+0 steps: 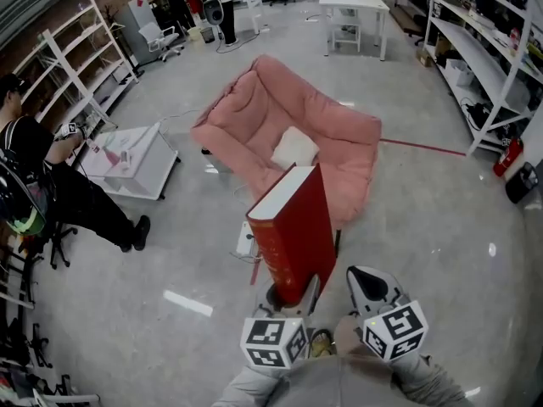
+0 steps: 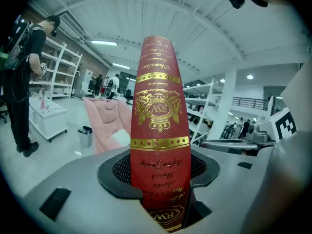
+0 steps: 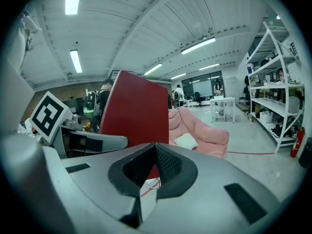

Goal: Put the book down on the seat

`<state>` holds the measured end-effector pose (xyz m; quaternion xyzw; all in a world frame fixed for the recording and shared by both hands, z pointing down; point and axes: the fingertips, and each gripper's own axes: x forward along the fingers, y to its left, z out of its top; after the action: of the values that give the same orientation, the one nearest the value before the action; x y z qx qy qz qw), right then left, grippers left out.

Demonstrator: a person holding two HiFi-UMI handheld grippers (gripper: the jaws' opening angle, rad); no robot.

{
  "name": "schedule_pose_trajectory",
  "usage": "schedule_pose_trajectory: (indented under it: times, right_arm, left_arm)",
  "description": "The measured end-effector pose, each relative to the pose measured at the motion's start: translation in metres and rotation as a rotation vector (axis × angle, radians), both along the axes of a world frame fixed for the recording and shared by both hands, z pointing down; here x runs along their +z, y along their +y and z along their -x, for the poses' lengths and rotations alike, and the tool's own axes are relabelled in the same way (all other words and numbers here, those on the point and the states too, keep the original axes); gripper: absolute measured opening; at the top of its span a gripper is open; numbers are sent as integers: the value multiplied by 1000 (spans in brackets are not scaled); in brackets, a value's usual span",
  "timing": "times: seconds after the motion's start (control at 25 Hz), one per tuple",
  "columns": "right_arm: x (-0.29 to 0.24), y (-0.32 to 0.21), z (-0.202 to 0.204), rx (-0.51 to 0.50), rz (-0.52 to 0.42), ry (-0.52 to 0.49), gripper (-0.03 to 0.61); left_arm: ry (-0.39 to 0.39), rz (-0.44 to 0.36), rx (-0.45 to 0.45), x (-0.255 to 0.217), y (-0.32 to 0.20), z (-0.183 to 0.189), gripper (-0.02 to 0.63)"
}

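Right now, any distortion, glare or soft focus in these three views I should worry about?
Head view: fisheye bows the shelving at the edges, bright glare patches on the floor, book sharp. Left gripper view: the book's spine bulges barrel-like, gold print crisp, corners vignetted black. Right gripper view: ceiling light blown out, the book's cover in shade.

A glossy pale-grey floor [image 1: 441,227], crossed by a red line [image 1: 424,148], is flanked by white shelving racks [image 1: 479,49] at the right, a white table [image 1: 356,7] is set at the far end, and the ribbed white ceiling [image 3: 146,28] is lit by strip lights [image 3: 75,61].
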<state>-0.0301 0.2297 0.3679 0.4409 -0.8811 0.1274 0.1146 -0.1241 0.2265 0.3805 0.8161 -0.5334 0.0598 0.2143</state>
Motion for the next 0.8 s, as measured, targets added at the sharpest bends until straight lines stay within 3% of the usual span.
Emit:
schedule_pose_trajectory:
  times: [0.28,0.8]
  right_arm:
    - [12,-26,-5,-11,23,-11,5]
    - [17,-125,-26,-55,41,-1,5]
  left_arm:
    - [-9,9,3,8,-26,-12,236]
    - [20,60,-55,20,-112,-28,236]
